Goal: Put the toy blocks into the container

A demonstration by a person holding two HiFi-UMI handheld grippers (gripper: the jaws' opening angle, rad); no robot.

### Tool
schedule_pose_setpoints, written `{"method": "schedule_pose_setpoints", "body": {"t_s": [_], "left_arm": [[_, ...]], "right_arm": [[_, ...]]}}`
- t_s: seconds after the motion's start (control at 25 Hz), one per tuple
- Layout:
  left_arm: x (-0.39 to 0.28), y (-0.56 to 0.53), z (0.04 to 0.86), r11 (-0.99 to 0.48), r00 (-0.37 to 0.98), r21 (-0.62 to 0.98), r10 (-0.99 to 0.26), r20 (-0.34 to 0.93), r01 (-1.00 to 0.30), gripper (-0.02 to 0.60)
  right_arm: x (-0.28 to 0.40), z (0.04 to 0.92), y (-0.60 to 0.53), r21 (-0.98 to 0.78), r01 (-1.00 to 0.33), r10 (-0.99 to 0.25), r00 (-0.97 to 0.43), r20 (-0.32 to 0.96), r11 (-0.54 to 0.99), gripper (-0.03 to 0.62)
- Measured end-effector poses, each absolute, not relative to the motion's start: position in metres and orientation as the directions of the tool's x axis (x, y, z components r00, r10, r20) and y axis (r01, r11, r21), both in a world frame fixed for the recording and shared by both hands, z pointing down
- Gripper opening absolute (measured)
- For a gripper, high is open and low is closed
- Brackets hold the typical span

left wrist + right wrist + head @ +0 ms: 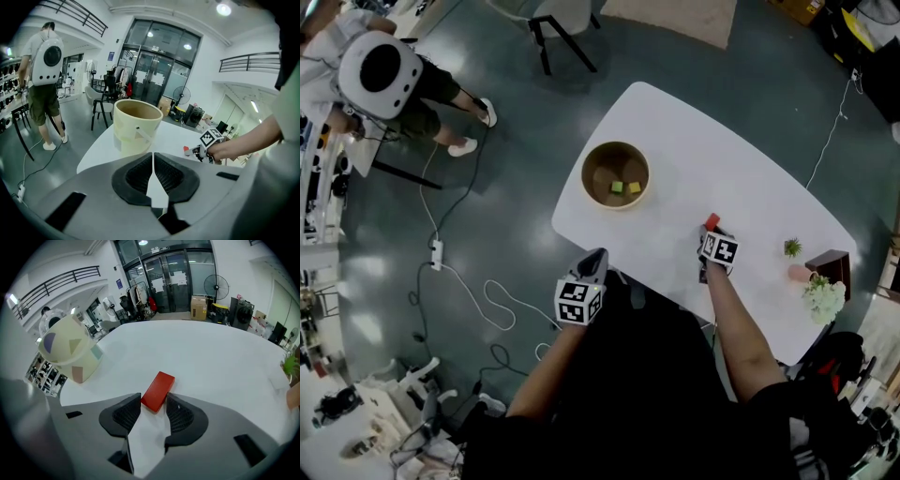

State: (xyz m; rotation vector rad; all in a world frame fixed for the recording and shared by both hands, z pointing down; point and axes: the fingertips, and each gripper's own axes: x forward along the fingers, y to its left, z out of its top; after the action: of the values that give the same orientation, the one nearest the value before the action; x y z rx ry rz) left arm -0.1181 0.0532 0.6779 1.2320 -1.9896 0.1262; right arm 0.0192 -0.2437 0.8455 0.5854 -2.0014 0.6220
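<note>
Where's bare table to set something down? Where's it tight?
Bare: the wide stretch of table between container and red block, plus the far edge beyond them. Tight: the end with plant, flowers and dark box, and around the right gripper.

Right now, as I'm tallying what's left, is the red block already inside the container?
No, the red block lies on the white table between the right gripper's jaw tips, apart from the container.

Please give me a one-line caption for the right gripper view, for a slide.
Right gripper straddling one end of a red block on the white table, container at left.
</note>
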Motion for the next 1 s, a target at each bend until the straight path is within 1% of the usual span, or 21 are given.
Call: {"method": "schedule_pose_setpoints", "body": {"t_s": [0.48,0.84,1.0], "left_arm": [[-0.127,0.056,0.671,0.437,-0.163,0.327,-0.772,0.614,-0.838,0.012],[-0.15,0.053,0.662,0.372,-0.137,0.339,-0.822,0.552,-0.864,0.012],[-0.159,0.062,0.652,0.35,-0.136,0.348,-0.847,0.514,-0.87,0.009]], "right_arm": [[-0.001,0.804,-0.232,-0.161,-0.617,-0.221,-0.495,0.84,0.771,0.16],[-0.052,0.737,-0.234,-0.144,-0.566,-0.279,-0.592,0.756,0.812,0.16],[-0.081,0.708,-0.22,-0.149,-0.539,-0.285,-0.637,0.716,0.829,0.16]]}}
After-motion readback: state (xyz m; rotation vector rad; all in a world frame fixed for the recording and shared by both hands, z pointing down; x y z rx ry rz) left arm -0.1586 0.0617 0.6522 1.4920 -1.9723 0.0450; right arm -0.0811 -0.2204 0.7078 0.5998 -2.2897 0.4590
